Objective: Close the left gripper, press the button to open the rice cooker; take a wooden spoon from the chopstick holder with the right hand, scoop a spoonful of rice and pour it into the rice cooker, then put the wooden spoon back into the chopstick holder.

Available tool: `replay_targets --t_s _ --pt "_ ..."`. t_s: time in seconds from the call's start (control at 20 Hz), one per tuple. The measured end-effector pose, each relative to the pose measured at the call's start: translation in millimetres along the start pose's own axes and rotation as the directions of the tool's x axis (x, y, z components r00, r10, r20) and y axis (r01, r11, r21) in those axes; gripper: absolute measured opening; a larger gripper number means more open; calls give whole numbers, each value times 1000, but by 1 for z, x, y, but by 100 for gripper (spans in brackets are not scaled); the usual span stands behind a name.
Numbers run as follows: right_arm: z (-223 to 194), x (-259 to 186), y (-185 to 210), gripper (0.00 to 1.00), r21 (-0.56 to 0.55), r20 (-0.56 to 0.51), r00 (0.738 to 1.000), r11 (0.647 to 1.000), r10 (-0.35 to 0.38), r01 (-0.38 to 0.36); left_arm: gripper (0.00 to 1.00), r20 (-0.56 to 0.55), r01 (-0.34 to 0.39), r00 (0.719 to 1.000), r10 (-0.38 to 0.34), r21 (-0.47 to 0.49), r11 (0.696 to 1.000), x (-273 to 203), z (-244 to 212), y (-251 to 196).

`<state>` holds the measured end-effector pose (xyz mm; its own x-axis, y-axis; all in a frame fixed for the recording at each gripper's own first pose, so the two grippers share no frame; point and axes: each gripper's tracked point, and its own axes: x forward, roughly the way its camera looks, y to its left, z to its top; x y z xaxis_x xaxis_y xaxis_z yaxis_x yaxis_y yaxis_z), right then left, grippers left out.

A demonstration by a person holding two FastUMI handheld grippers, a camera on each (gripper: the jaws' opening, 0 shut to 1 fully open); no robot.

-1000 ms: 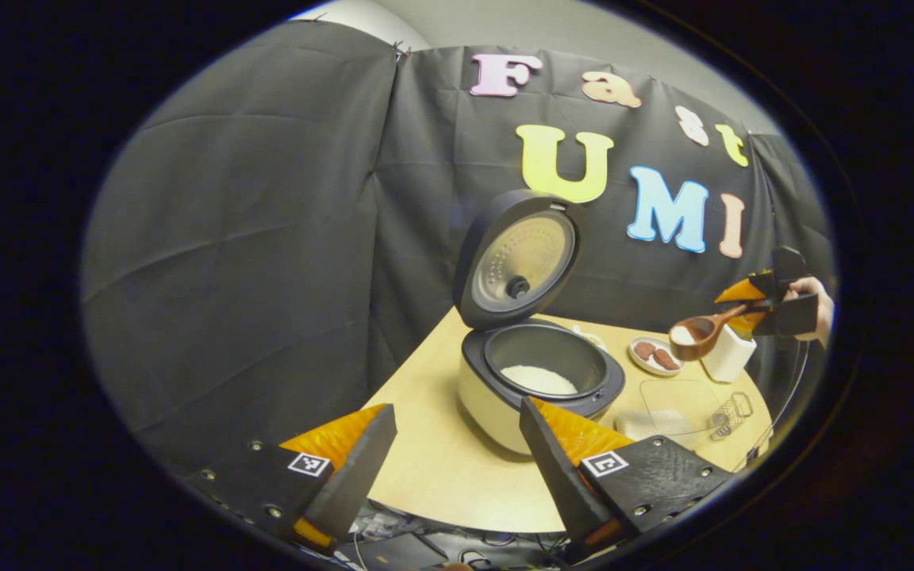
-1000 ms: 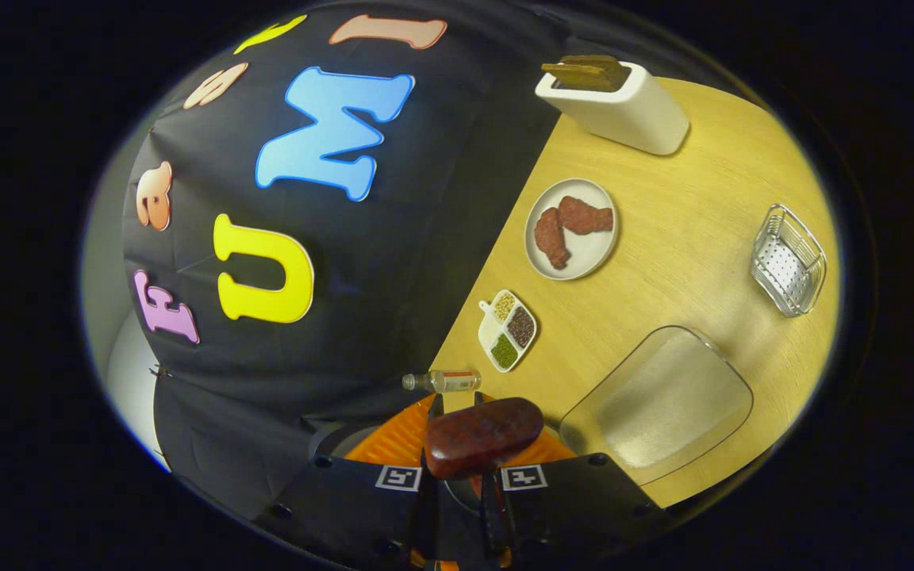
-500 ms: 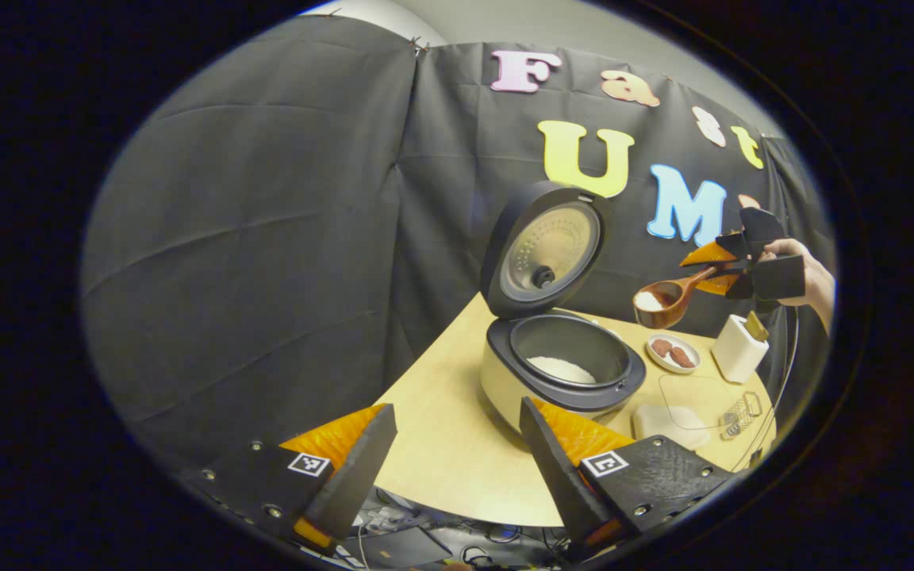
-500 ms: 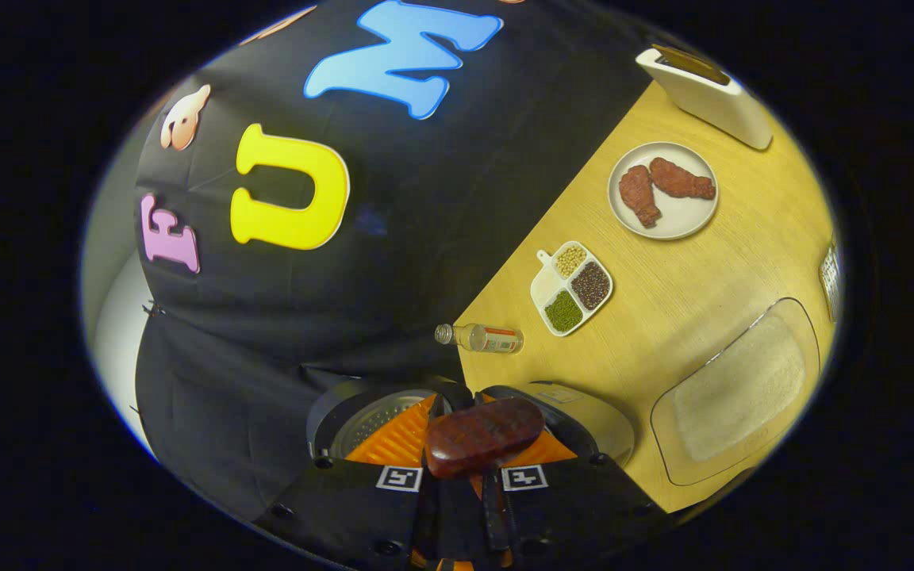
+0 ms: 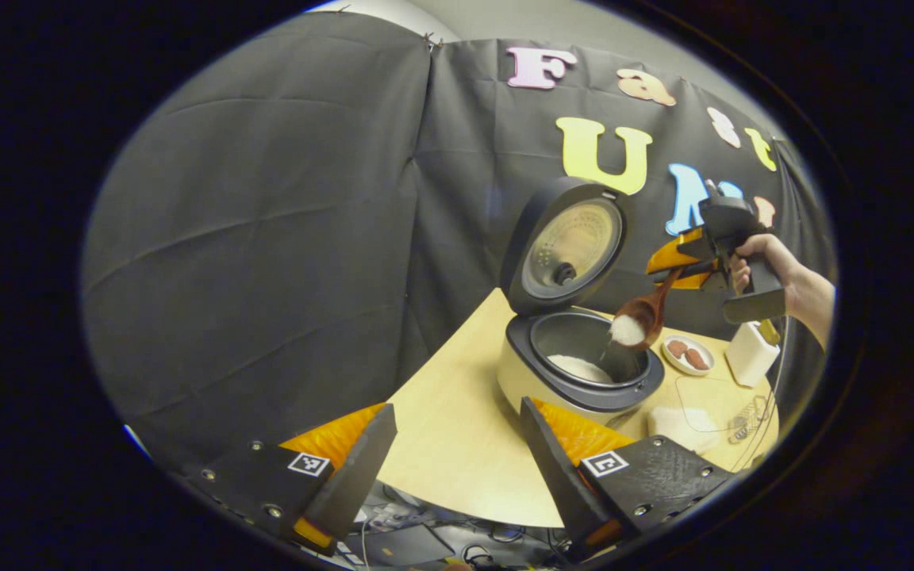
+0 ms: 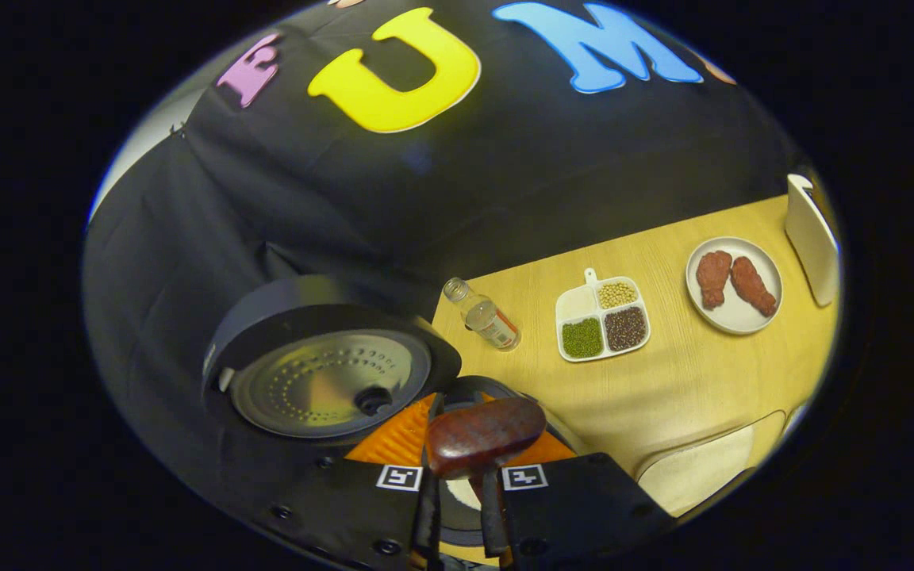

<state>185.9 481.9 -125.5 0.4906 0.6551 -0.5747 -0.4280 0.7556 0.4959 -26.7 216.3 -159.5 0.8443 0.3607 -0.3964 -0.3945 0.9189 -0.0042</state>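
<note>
The rice cooker (image 5: pixel 580 377) stands on the wooden table (image 5: pixel 441 420) with its lid (image 5: pixel 572 246) raised and white rice in the pot. Above the pot's right rim, a wooden spoon (image 5: pixel 641 316) is tipped bowl-down and rice spills from it. My right gripper (image 5: pixel 683 260), held by a hand (image 5: pixel 774 274), is shut on the spoon's handle. In the right gripper view the handle's end (image 6: pixel 485 434) sits between that gripper's (image 6: pixel 469 456) fingers, with the lid (image 6: pixel 322 382) just ahead. My left gripper (image 5: pixel 453 468) hangs open short of the table's near edge. The white chopstick holder (image 5: pixel 750 354) stands at far right.
A plate of chicken pieces (image 6: pixel 735 284), a divided dish of beans (image 6: pixel 604 319) and a small bottle (image 6: pixel 485 313) lie behind the cooker. A clear container of rice (image 6: pixel 699 476) sits near the front, with a small wire basket (image 5: pixel 743 428) beside it. The chopstick holder (image 6: pixel 810 238) is at the table's right end.
My right gripper has carried the spoon left from near the chopstick holder to over the pot and tipped it down; rice now falls. The left gripper has stayed open and drifted slightly.
</note>
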Motion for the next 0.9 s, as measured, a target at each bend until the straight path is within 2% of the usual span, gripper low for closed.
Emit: replay_targets --t_s 0.1,0.15,0.25,0.3,0.35,0.4,0.5,0.6,0.65,0.75,0.8,0.85,0.9 --pt "-7 6 1 23 -119 -6 1000 993 -24 23 99 1 -4 1000 4 7 1000 2 1 -1" --pt "-9 6 7 18 -182 3 1000 983 -18 18 99 0 -4 1000 4 10 1000 1 1 -1" --pt "-14 10 18 23 -310 10 1000 951 -14 16 99 -6 -2 1000 2 14 1000 1 -1 -2" --pt "-16 10 23 18 -370 9 1000 929 -12 15 99 -9 0 1000 0 16 1000 2 -2 -4" --pt "-19 11 28 22 -428 11 1000 904 -11 15 99 -9 3 1000 -3 19 1000 2 -3 -5" --pt "-21 11 33 19 -479 14 1000 878 -11 16 99 -9 5 1000 -5 23 1000 3 -3 -6" --pt "-28 13 39 23 -562 13 1000 827 -11 16 99 -7 9 1000 -8 29 1000 2 -3 -6" --pt "-39 12 43 18 -638 4 1000 770 -10 10 98 -10 12 1000 -12 23 1000 3 -6 -6" --pt "-45 13 45 23 -672 -2 1000 740 -12 8 98 -11 13 1000 -13 18 1000 3 -7 -6" --pt "-52 13 45 23 -724 8 1000 690 -29 26 99 -8 11 1000 -11 16 1000 2 -7 -4" --pt "-51 12 48 19 -736 27 999 676 -25 37 99 -7 10 1000 -10 16 1000 2 -8 -2" --pt "-49 8 53 23 -753 58 998 655 -13 52 99 -10 11 1000 -11 12 1000 2 -9 -2" --pt "-46 4 58 22 -777 93 996 625 7 68 98 -10 11 1000 -11 1 1000 2 -11 -1"
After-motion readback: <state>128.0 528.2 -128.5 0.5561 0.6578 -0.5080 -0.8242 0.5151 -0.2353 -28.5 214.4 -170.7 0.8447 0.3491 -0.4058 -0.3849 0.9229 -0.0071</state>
